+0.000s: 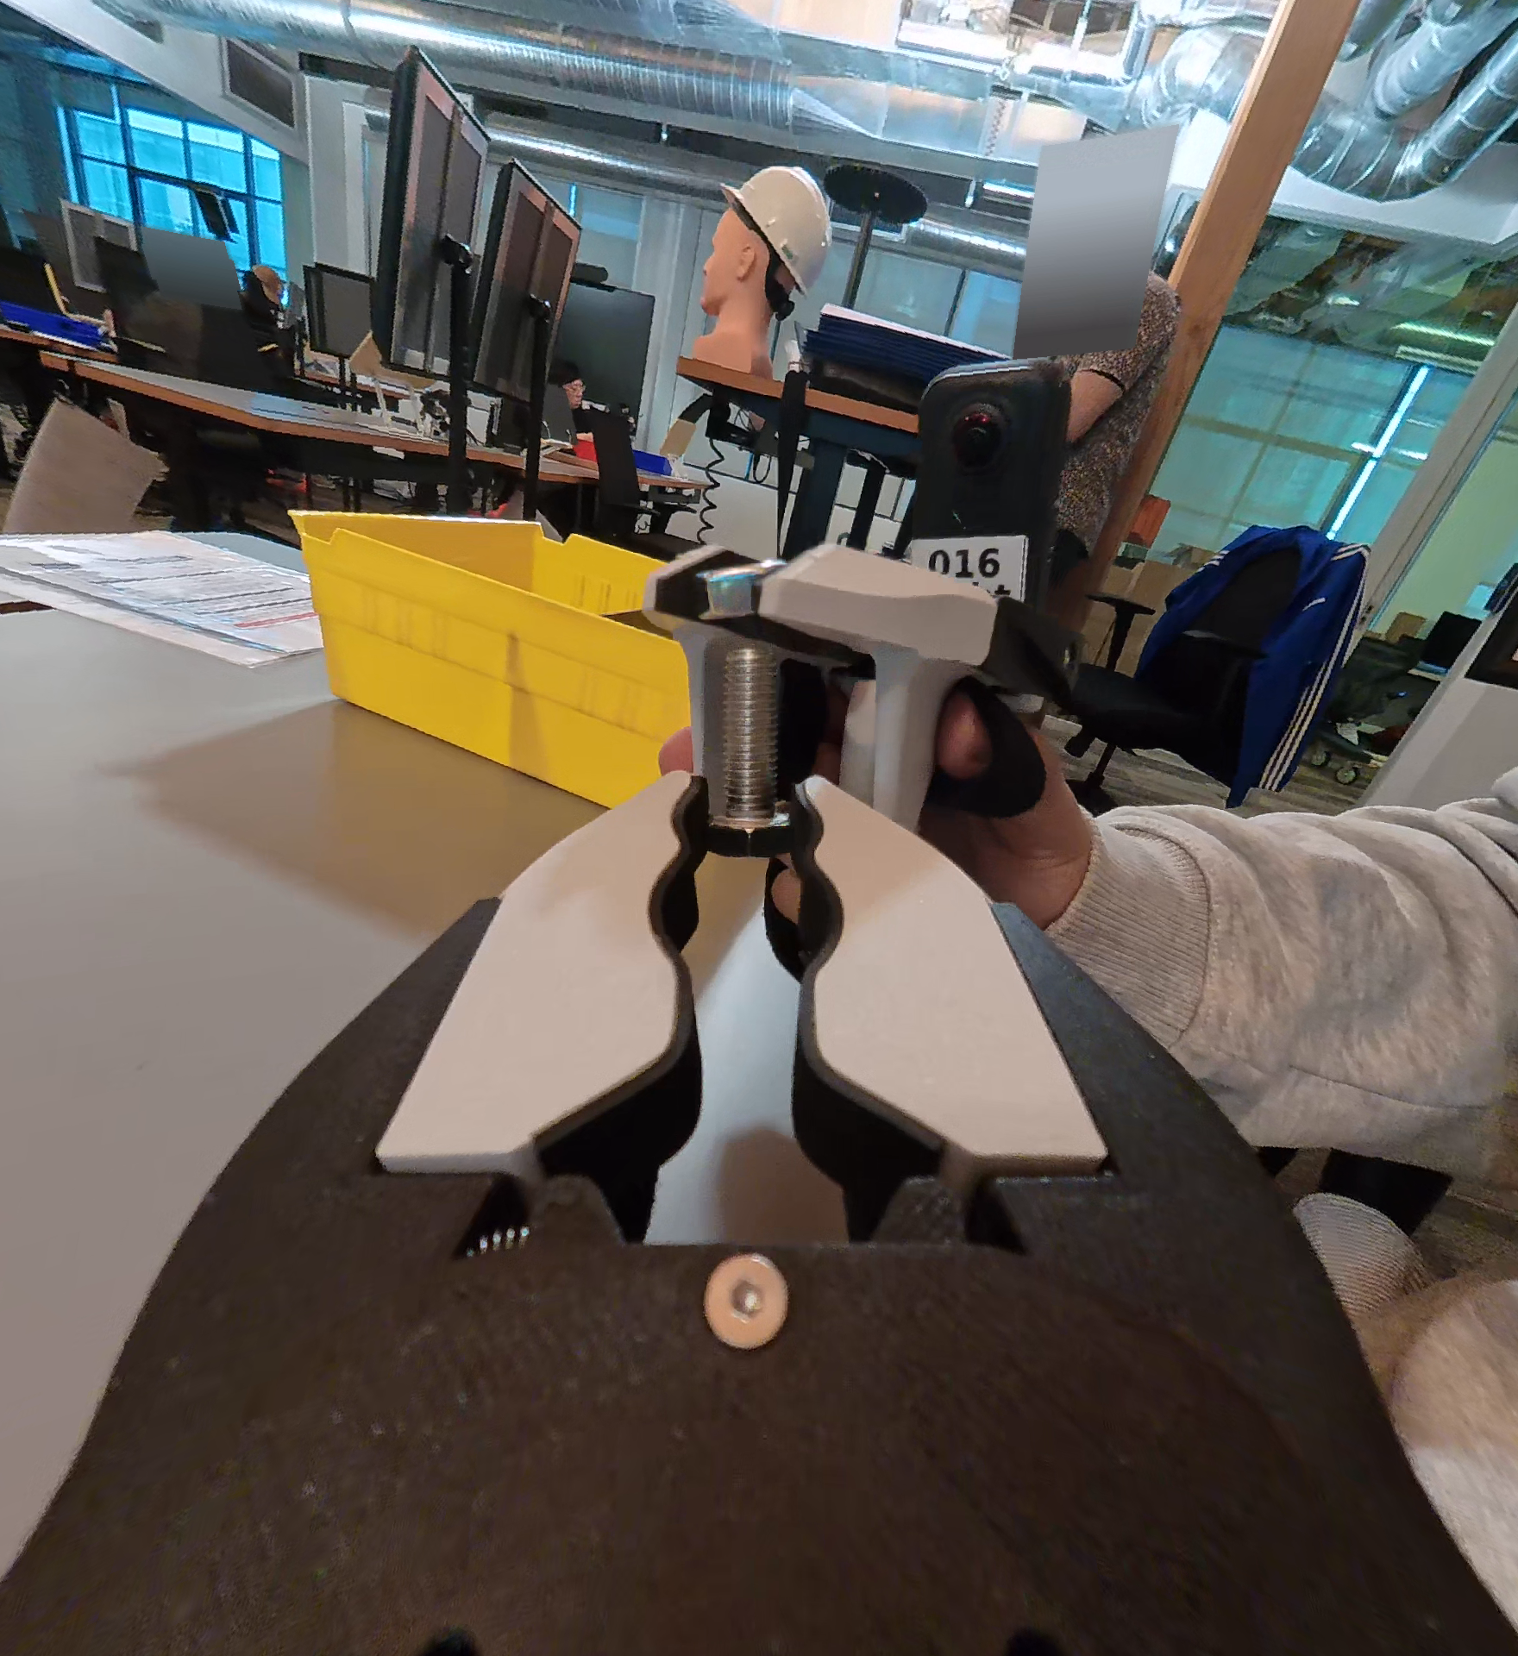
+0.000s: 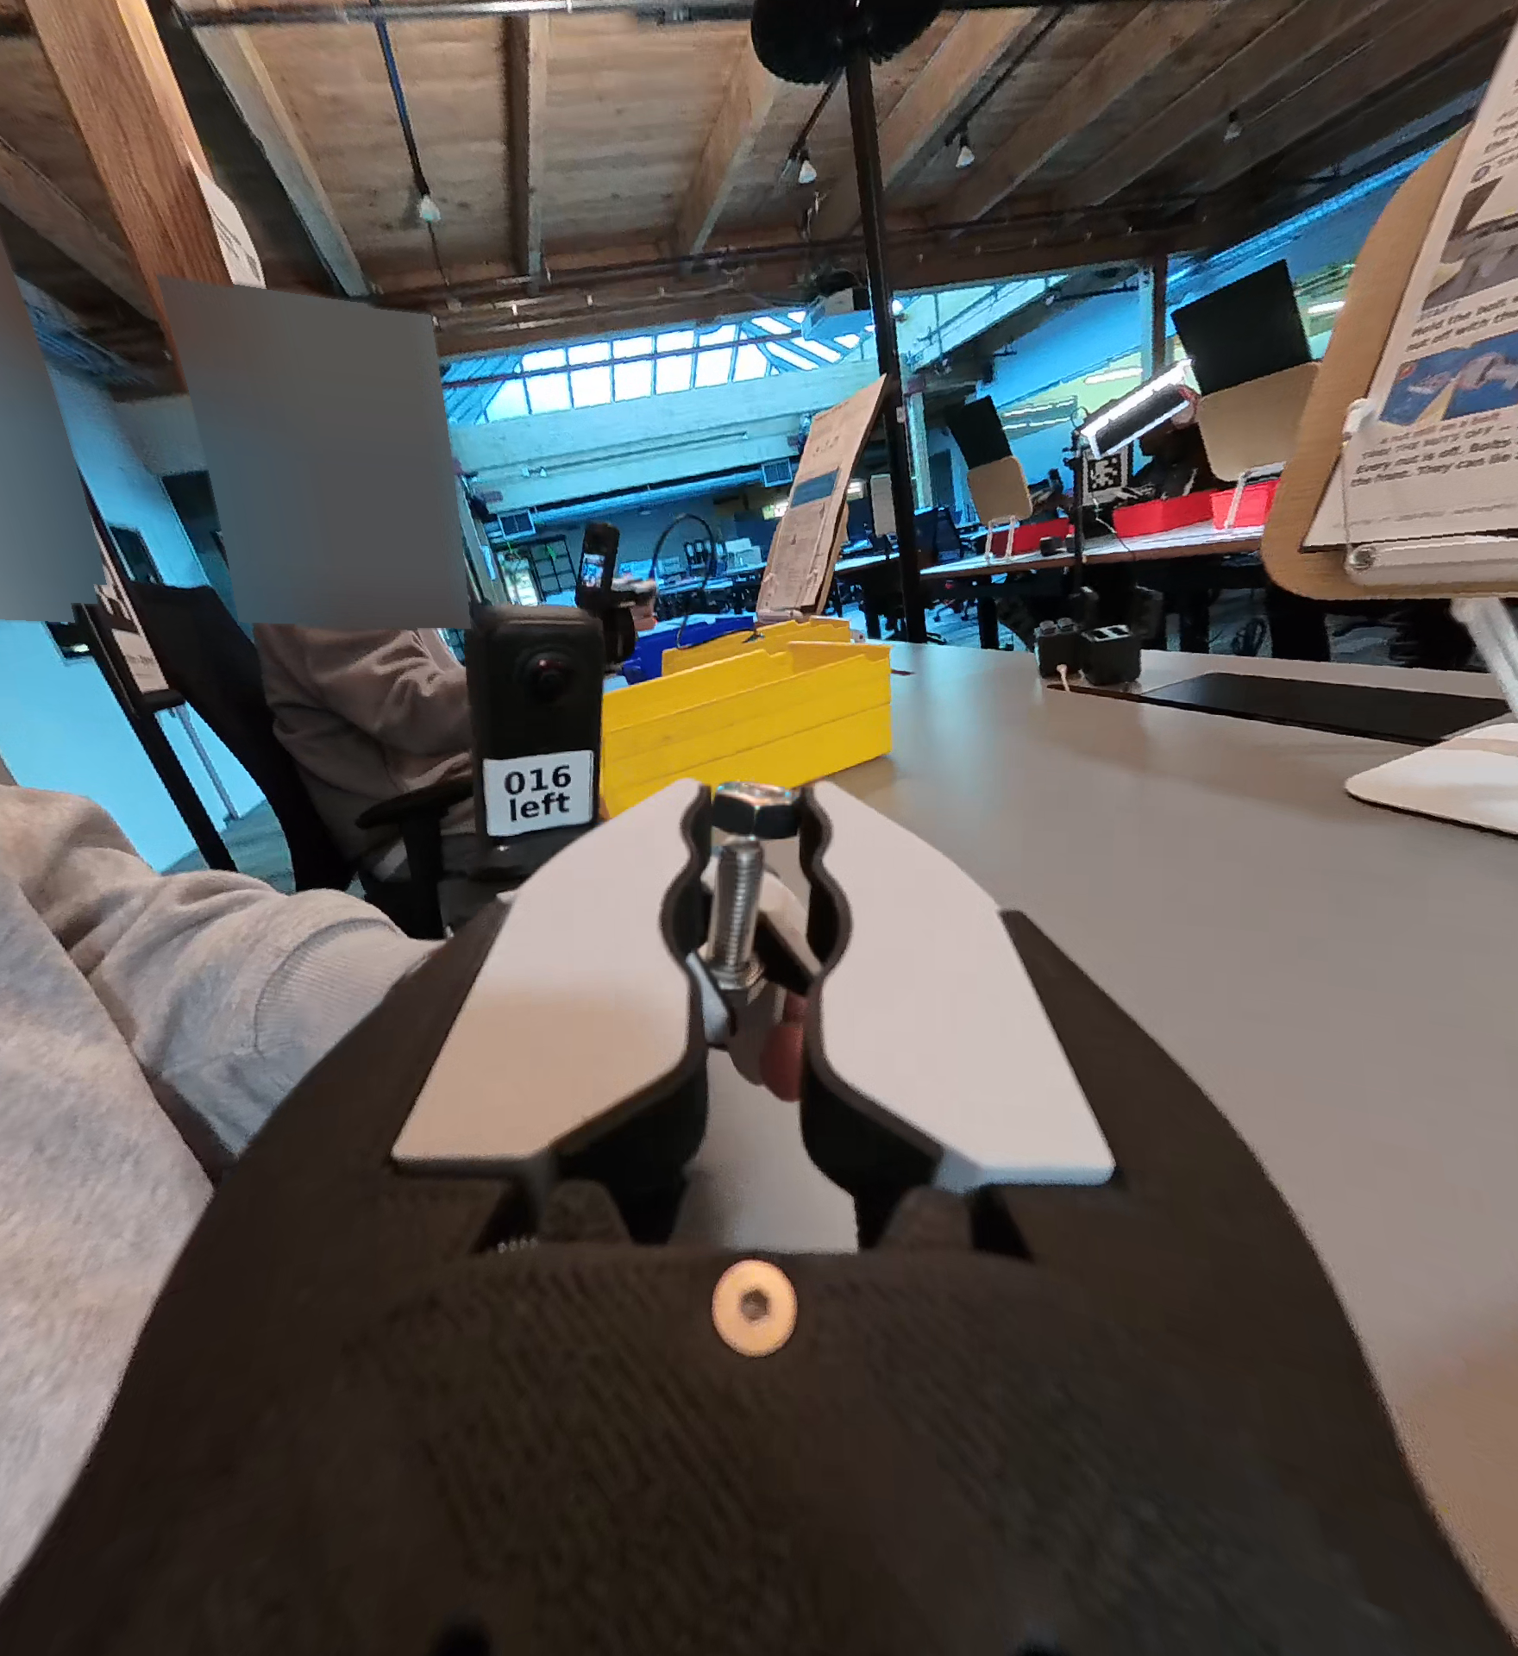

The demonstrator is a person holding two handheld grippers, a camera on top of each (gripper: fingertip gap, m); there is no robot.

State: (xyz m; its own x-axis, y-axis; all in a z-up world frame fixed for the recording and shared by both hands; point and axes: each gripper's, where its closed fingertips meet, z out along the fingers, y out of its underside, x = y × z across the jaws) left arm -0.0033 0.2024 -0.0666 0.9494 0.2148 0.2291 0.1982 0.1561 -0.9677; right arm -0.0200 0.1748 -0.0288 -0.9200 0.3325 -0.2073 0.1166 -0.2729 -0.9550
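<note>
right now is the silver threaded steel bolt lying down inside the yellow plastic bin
No, the bolt is held upright between the two grippers, in front of the yellow bin.

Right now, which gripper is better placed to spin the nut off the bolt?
Left, likely. The left gripper already clamps the nut at the thread's end, while the right gripper pins the bolt by its head.

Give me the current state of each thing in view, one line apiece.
Left hand-held gripper: shut on the nut.
Right hand-held gripper: shut on the bolt's hex head.
Silver threaded steel bolt: upright, held above the table, clamped at both ends.
Dark hex nut: on the bolt's lower end.
Yellow plastic bin: on the grey table, open-topped; contents hidden.
</note>
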